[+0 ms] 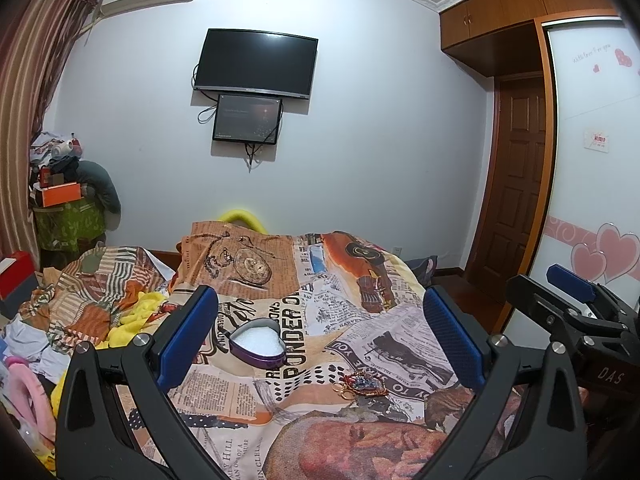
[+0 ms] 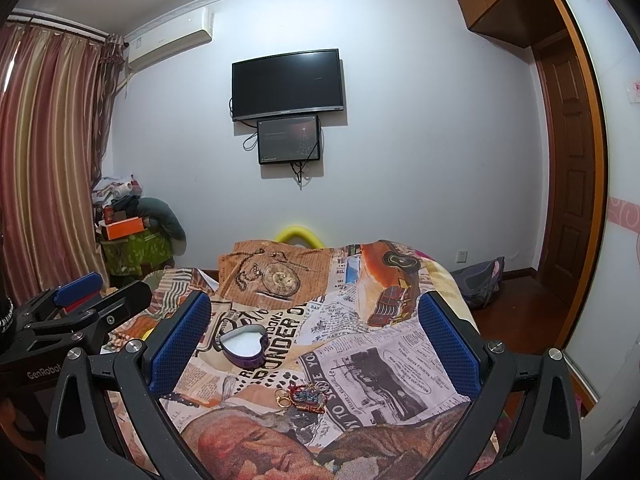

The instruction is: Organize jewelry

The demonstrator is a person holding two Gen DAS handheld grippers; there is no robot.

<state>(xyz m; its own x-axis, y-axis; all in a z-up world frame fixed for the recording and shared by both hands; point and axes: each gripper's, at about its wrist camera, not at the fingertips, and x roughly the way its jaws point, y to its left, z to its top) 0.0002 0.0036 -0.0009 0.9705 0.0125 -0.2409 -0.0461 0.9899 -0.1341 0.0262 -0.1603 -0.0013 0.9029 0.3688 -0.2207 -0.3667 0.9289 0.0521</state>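
An open purple heart-shaped tin with white lining [image 1: 258,343] sits on the printed bedspread [image 1: 392,344]; it also shows in the right wrist view [image 2: 245,347]. A small red, blue and gold jewelry piece with gold rings [image 1: 362,385] lies nearer to me, right of the tin, and shows in the right wrist view [image 2: 304,397]. My left gripper [image 1: 320,340] is open and empty, held above the bed, framing both. My right gripper [image 2: 316,344] is open and empty beside it; it shows at the right edge of the left wrist view [image 1: 576,300].
Crumpled clothes and a yellow cloth [image 1: 132,316] lie left of the bed. A pile of boxes and bags [image 1: 64,200] stands in the left corner by the curtain. A television [image 1: 256,64] hangs on the far wall. A wardrobe [image 1: 592,160] and door are on the right.
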